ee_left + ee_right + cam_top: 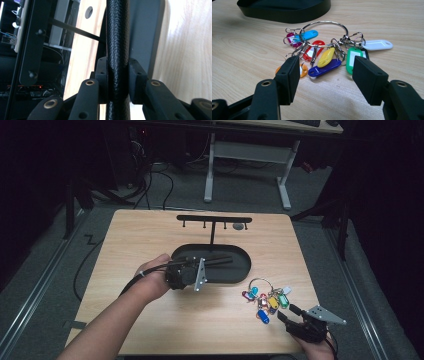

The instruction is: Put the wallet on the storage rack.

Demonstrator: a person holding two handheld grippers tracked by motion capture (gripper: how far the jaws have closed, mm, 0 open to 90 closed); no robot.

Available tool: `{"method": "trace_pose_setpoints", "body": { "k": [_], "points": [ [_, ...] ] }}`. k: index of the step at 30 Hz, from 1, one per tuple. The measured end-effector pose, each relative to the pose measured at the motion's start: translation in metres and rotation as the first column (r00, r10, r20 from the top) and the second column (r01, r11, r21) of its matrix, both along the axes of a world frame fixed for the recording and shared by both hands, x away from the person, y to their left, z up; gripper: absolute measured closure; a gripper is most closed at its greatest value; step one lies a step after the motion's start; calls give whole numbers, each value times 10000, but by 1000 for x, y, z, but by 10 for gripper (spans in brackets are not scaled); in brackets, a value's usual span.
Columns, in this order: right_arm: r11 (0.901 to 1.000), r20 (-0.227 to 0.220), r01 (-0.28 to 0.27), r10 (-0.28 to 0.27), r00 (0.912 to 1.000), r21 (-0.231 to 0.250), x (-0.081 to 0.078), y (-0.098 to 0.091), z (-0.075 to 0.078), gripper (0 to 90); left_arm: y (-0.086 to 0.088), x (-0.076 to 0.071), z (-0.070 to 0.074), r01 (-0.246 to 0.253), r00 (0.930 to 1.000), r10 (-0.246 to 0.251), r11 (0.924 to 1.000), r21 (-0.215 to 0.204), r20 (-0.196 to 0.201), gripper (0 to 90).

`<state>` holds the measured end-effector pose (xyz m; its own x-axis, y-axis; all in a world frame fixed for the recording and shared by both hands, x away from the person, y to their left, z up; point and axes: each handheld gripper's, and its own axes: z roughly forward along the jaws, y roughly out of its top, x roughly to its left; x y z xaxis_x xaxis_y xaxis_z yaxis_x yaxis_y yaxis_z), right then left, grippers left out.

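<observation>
1. Left gripper is clamped on the rim of the black tray at its left end, mid-table; the left gripper view shows both jaws pressed on the textured rim, likely to steady the stand.
2. Right gripper, jaws wide and empty, sits by the near right corner, aimed at the key ring with coloured tags lying flat beside the tray, likely lining up a pickup.
3. Hook bar stands toward the far edge, probably the ring's destination.
</observation>
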<state>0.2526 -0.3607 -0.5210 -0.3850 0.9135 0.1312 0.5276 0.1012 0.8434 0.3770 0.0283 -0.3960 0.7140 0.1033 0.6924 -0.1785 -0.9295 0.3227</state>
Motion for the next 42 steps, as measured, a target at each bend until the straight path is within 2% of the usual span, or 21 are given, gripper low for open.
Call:
{"method": "trace_pose_setpoints", "body": {
  "k": [4,10,20,27,31,36,41,42],
  "points": [
    [10000,-31,88,-88,10000,33,-2,-2,0,393,-8,8,-4,69,9999,-70,9999,84,123,738],
    [9998,-30,208,-208,9998,57,-3,-5,0,394,-21,16,-14,278,9993,-288,9986,444,220,738],
    [9998,61,185,-186,9998,109,-4,-5,1,393,-33,25,-26,363,9991,-377,9965,755,180,737],
    [9998,-23,144,-144,9999,135,-2,-5,0,394,-36,41,-36,328,9991,-344,9975,619,246,738],
    [9998,150,83,-86,9999,204,-3,-3,3,394,-40,51,-42,318,9989,-338,9977,606,314,737],
    [9997,123,90,-93,9999,230,-4,-3,3,394,-44,58,-49,342,9985,-372,9967,734,390,737],
    [9992,69,163,-166,9998,372,-6,-5,2,395,-46,69,-60,451,9986,-472,9959,781,246,738],
    [9989,43,183,-185,9998,443,-6,-5,1,395,-46,73,-64,395,9992,-401,9961,793,63,738]
  ]
}}
